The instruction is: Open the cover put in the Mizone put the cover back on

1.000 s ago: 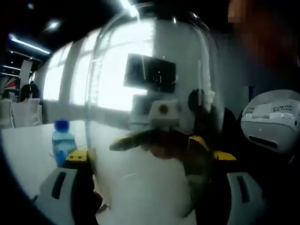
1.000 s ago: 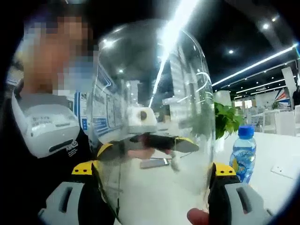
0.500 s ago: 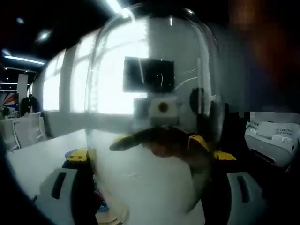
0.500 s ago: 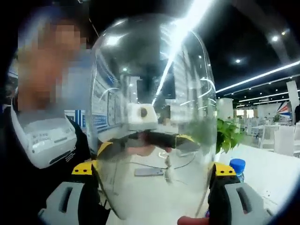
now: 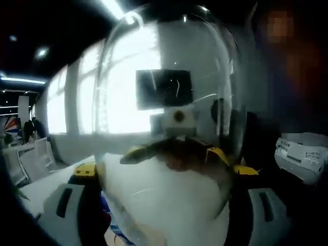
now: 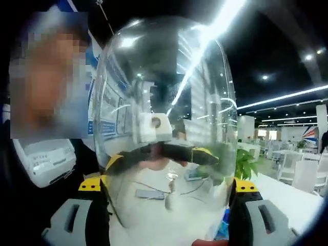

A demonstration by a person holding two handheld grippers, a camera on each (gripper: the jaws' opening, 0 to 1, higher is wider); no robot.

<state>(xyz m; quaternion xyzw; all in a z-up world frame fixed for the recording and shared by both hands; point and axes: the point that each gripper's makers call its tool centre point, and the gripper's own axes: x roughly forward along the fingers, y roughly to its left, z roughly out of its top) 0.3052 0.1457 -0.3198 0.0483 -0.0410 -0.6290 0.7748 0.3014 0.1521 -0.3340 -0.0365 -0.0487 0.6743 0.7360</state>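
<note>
- While both grippers clasp the clear dome cover [image 5: 164, 102] from opposite sides and hold it up, opening looks done; putting in the Mizone and replacing the cover remain, by my reckoning.
- At nine o'clock in the left gripper view stand white chairs [image 5: 31, 161] by a white table [image 5: 46, 187].
- At seven o'clock, beside the left gripper [image 5: 164, 205], a sliver of blue label, probably the Mizone bottle [image 5: 114, 226], peeks under the cover's rim; a tan curved edge lies next to it, perhaps the base.
- Seen through the cover at the centre, the opposite gripper's yellow-tipped jaws press the far wall.
- The cover is smooth, glossy, bell-shaped, thin-walled, streaked with ceiling-light reflections.
- In the right gripper view, the right gripper [image 6: 169, 215] is clenched on the cover likewise.
- At four o'clock, a blue scrap shows at the right jaw, with a green plant [image 6: 245, 165] behind at three.
</note>
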